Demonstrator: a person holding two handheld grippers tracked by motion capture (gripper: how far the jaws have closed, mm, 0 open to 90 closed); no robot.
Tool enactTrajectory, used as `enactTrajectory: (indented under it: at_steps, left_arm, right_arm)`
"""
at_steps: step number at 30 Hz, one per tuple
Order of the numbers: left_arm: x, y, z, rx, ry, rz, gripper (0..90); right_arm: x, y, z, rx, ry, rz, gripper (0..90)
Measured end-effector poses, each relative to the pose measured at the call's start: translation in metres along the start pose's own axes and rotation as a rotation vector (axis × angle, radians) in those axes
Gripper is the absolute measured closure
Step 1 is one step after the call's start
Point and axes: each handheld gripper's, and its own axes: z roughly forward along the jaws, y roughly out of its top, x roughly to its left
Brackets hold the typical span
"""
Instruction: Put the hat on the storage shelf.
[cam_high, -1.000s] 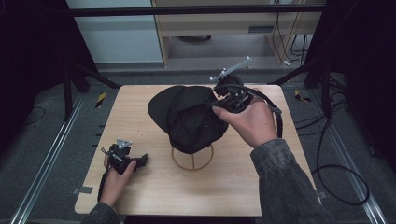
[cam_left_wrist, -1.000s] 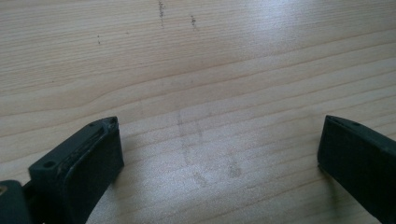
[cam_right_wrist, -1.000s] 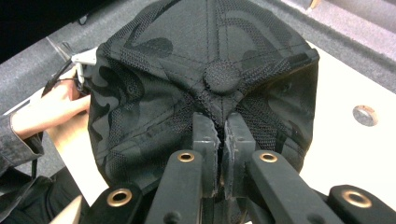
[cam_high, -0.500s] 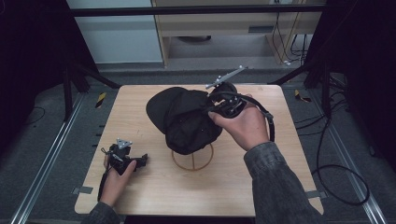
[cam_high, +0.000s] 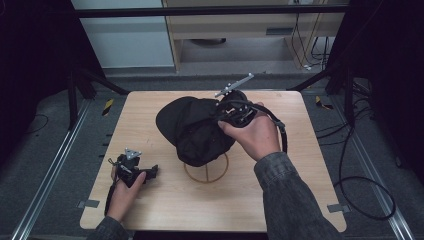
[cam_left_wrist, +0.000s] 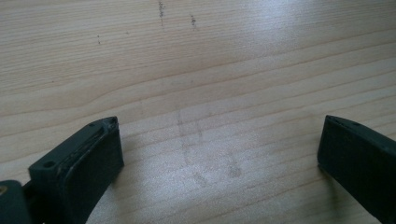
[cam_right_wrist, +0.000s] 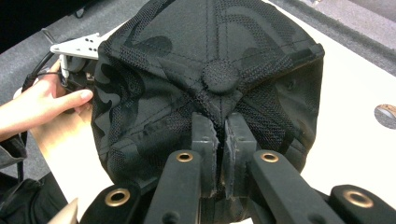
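A black mesh cap (cam_high: 197, 127) hangs over a wooden stand whose ring base (cam_high: 206, 181) lies on the table. My right gripper (cam_high: 220, 117) comes in from the right, and a hand grips its body. In the right gripper view the cap (cam_right_wrist: 205, 60) shows crown-on, and the right gripper (cam_right_wrist: 218, 123) is shut on a fold of its fabric just below the top button. My left gripper (cam_high: 150, 171) rests on the table at the lower left, apart from the cap. In its own view the left gripper (cam_left_wrist: 219, 140) stands open over bare wood.
The light wooden table (cam_high: 300, 175) has bare room at its right and front. Dark frame posts stand at both sides. Cables (cam_high: 360, 190) loop on the floor at the right, and a cabinet stands beyond the far edge.
My right gripper has carried the cap a little down and to the left, closer onto the stand. The left gripper has stayed put.
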Motion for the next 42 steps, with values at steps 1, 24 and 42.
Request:
enactTrajectory:
  at_steps: [1, 24, 42]
  left_arm:
    - [0.0, 0.0, 0.0, 0.0, 0.0, 0.0, 0.0]
    - [0.0, 0.0, 0.0, 0.0, 0.0, 0.0, 0.0]
    - [0.0, 0.0, 0.0, 0.0, 0.0, 0.0, 0.0]
  right_arm:
    - [0.0, 0.0, 0.0, -0.001, 0.0, -0.001, 84.8]
    - [0.0, -0.002, -0.001, -0.027, 0.009, -0.003, 75.9]
    - [-0.008, -0.017, -0.019, -0.05, 0.007, 0.014, 73.6]
